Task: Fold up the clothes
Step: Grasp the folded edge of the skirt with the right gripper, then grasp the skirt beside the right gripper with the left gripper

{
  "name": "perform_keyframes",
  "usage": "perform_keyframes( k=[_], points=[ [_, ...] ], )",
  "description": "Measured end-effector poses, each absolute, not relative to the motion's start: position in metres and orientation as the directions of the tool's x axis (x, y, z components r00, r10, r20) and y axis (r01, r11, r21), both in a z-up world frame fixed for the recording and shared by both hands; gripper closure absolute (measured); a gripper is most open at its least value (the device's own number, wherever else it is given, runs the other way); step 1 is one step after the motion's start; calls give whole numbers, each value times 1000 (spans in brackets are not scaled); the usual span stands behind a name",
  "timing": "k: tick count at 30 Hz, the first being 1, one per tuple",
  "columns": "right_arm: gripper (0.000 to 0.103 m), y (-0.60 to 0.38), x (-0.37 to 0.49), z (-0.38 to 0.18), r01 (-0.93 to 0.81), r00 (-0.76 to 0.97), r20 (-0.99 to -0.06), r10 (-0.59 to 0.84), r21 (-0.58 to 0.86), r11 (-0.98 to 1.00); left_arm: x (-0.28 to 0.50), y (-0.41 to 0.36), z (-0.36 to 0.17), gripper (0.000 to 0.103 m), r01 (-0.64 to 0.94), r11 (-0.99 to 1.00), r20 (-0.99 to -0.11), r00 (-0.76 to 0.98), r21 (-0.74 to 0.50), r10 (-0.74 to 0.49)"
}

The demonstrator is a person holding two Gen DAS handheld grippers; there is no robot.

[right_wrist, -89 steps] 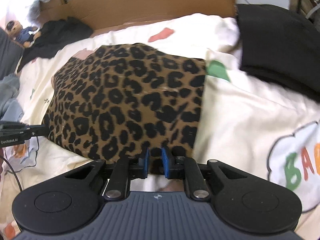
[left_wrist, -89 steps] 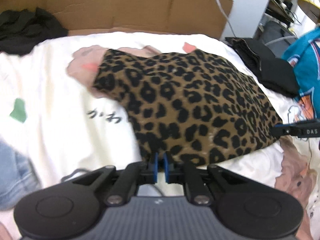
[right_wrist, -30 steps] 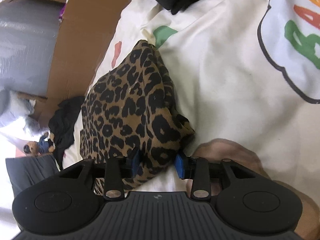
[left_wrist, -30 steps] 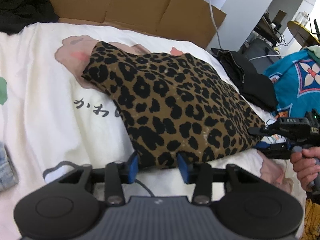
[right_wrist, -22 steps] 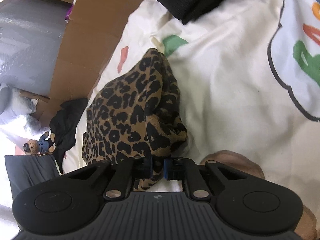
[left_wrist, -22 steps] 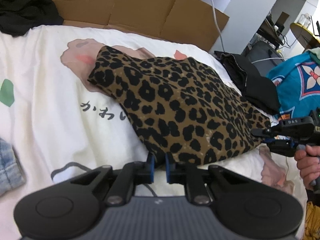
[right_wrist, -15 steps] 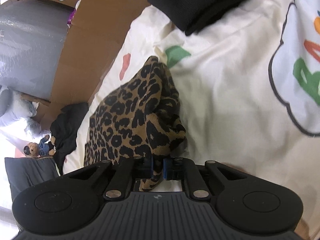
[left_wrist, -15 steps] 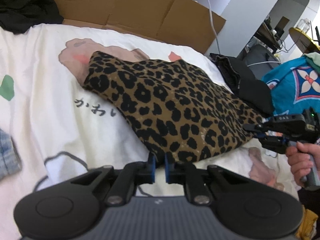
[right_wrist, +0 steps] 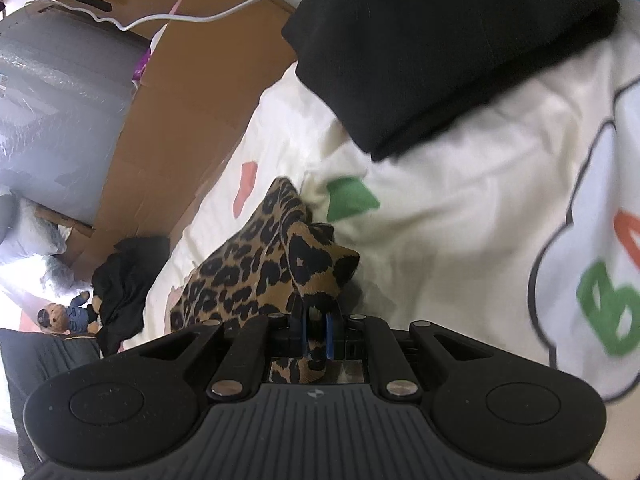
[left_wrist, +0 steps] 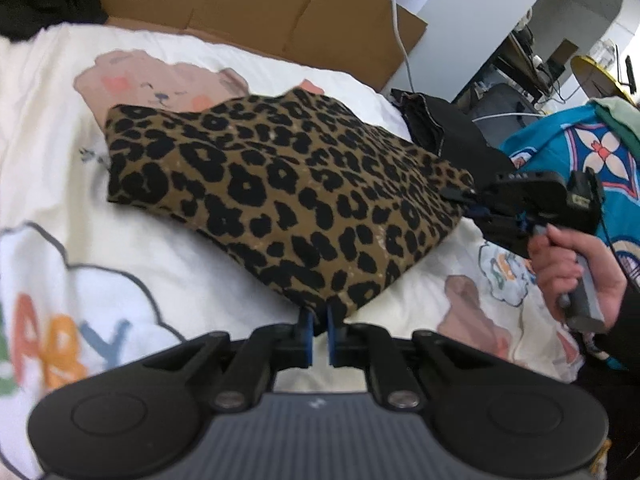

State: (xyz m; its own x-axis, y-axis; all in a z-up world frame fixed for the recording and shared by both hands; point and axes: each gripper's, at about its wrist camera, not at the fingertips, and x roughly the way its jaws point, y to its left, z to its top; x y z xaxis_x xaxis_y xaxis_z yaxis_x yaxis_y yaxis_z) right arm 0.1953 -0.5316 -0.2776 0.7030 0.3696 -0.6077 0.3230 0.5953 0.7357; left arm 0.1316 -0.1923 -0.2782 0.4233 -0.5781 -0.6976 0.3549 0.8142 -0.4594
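Leopard-print garment (left_wrist: 280, 200) is pinched at both near corners by the left gripper (left_wrist: 318, 330) and right gripper (right_wrist: 316, 334), so next comes carrying that edge across evenly.

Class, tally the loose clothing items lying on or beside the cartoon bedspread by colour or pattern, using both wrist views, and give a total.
Leopard print: 1, the leopard-print garment, pinched by the left gripper and the right gripper.
Black: 2, the folded black garment and the crumpled black garment.
Total: 3
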Motion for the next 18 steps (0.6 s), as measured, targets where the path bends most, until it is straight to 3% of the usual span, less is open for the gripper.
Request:
perform_keyframes(
  k=[12, 15, 18],
  points=[
    [95, -547, 240, -277, 320, 683, -649, 335, 678, 661, 122, -223, -274, 98, 415, 790, -701, 384, -451, -602],
    [91, -548, 234, -283, 337, 691, -634, 349, 708, 620, 121, -221, -275, 98, 405, 799, -716, 376, -444, -588],
    [77, -549, 222, -292, 346, 696, -616, 369, 738, 579, 118, -213, -276, 97, 391, 807, -731, 364, -442, -577]
  ],
)
